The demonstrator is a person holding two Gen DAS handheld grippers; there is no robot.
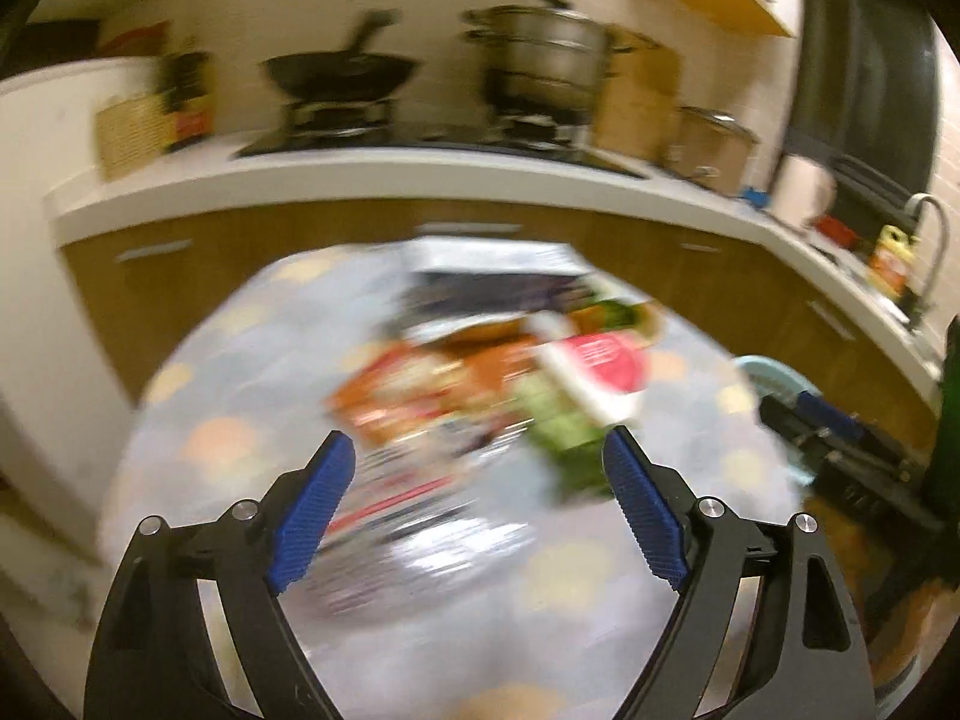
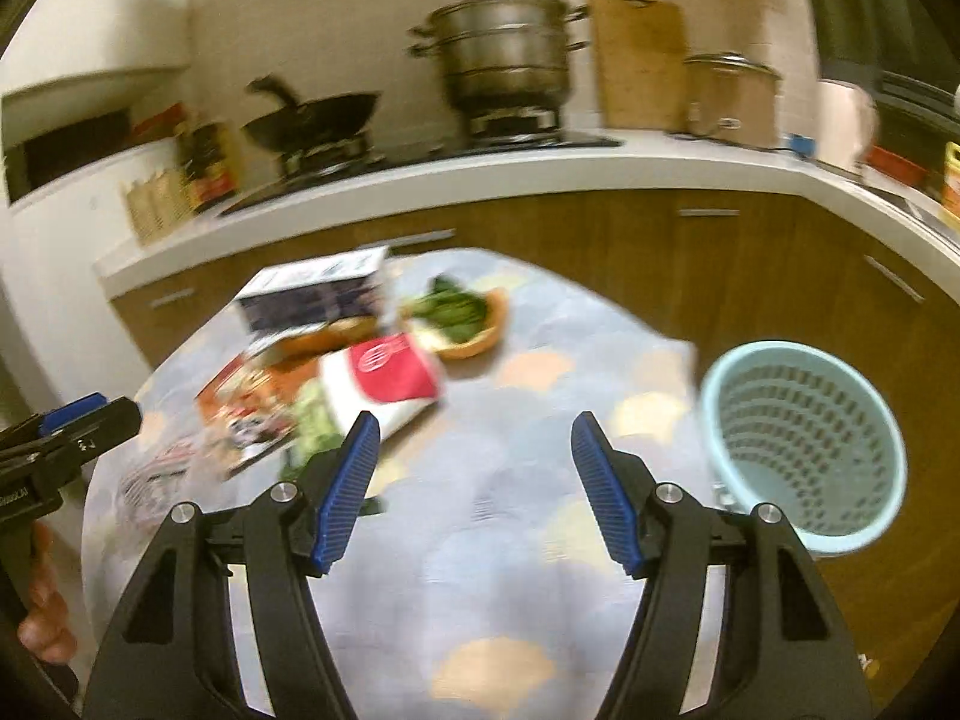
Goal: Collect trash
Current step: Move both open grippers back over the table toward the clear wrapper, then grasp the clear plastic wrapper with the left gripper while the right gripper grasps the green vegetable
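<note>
A pile of trash lies on a round table with a pale patterned cloth [image 2: 492, 540]. It holds a red and white packet [image 2: 390, 375], an orange printed wrapper [image 2: 252, 408], a dark box [image 2: 315, 294], green leaves [image 2: 312, 420] and a brown bowl of greens [image 2: 459, 315]. A light blue perforated basket [image 2: 804, 444] stands at the table's right edge. My left gripper [image 1: 480, 462] is open and empty just before the blurred pile [image 1: 468, 384]. My right gripper [image 2: 474, 450] is open and empty above the cloth, between pile and basket.
A kitchen counter [image 2: 540, 171] runs behind the table with a black wok [image 2: 312, 120], a steel steamer pot [image 2: 504, 54], a cutting board [image 2: 639, 60] and wooden cabinets [image 2: 660, 252] below. The left gripper shows at the right wrist view's left edge [image 2: 66, 426].
</note>
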